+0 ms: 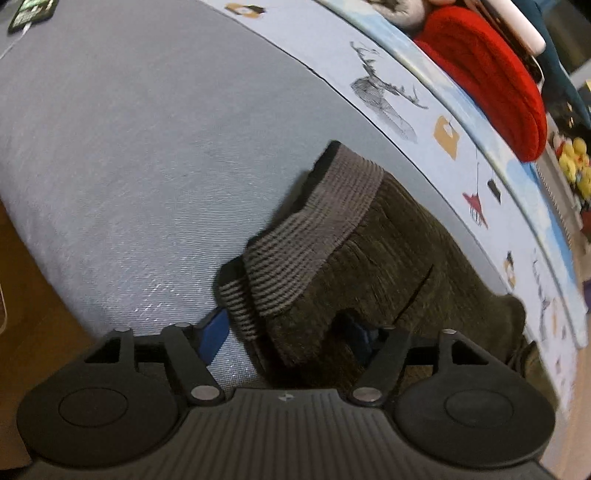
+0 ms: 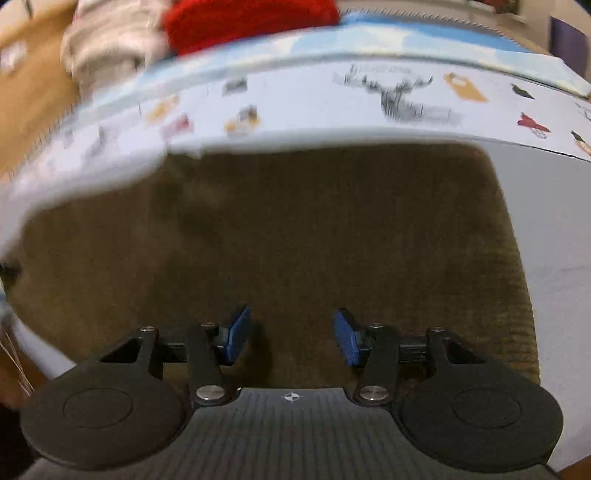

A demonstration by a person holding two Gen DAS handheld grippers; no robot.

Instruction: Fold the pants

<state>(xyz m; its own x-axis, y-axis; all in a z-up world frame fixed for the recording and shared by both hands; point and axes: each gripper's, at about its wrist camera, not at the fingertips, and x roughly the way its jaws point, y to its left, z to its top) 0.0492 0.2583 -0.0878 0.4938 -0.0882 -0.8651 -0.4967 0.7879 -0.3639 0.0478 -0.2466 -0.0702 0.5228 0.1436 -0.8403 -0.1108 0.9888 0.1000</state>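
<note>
Olive-brown pants point(image 1: 399, 251) with a grey striped waistband point(image 1: 317, 229) lie on the grey-blue bed sheet point(image 1: 129, 147). In the left wrist view my left gripper point(image 1: 286, 332) stands wide open around the waistband's near corner. Its left blue pad point(image 1: 214, 334) sits on the sheet just beside the cloth, and its right pad point(image 1: 356, 332) is half hidden behind a fold. In the right wrist view my right gripper point(image 2: 292, 336) hovers open over a flat stretch of the pants point(image 2: 295, 229). Nothing is pinched between its blue pads point(image 2: 238, 336).
A pale patterned cover with a deer print point(image 1: 388, 99) borders the far side of the sheet. Beyond it lie a red knit item point(image 1: 487, 74) and a whitish bundle point(image 2: 107, 44). A dark phone-like object point(image 1: 33, 13) lies at the far left. Wooden floor point(image 1: 22, 277) shows past the bed's edge.
</note>
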